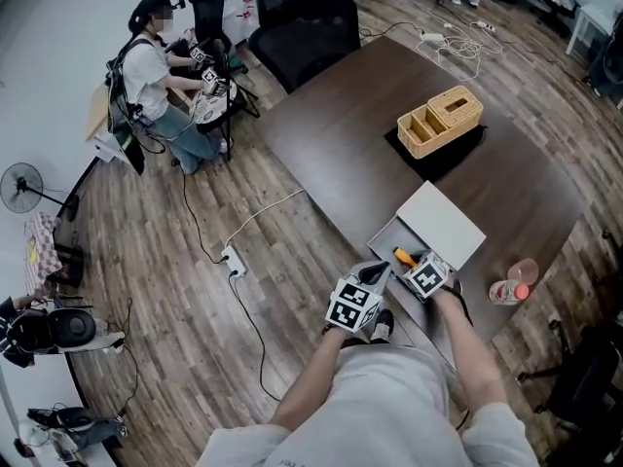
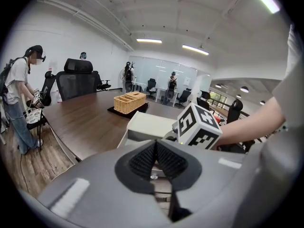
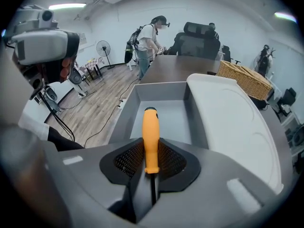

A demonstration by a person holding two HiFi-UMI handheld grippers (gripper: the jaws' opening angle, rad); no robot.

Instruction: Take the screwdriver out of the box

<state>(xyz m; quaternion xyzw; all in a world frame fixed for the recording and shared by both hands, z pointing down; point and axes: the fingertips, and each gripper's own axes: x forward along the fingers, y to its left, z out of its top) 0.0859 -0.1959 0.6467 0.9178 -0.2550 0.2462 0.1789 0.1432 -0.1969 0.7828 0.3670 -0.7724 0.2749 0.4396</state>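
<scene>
Two grippers hung at the near edge of the dark table (image 1: 331, 134) in the head view. The left gripper (image 1: 375, 276) was just beside the near corner of the grey box (image 1: 387, 236). The right gripper (image 1: 409, 261) reached over the box's open end, where the orange handle of the screwdriver (image 1: 403, 256) showed. The box's white lid (image 1: 443, 224) lay across its far part. Farther up the table a wicker basket (image 1: 440, 120) stood on a black mat (image 1: 438, 156). A person (image 1: 156, 81) stood on the wood floor well apart from the table, near a black office chair (image 1: 304, 22).

In the left gripper view, the left gripper (image 2: 155, 151) had its ribbed pads pressed together with nothing between them. Beyond it were the lid (image 2: 149, 125), the marker cube (image 2: 199, 126) of the right gripper, and the wicker basket (image 2: 129, 102) farther off.

In the right gripper view, the right gripper (image 3: 151, 159) was clamped on the screwdriver (image 3: 150, 132) at the lower part of its handle. The dark shaft ran back toward the camera, and the handle pointed out over the box (image 3: 164, 113), whose tray was open. Whether the tool touched the tray floor could not be told. The lid (image 3: 228, 122) lay to the right.
</scene>
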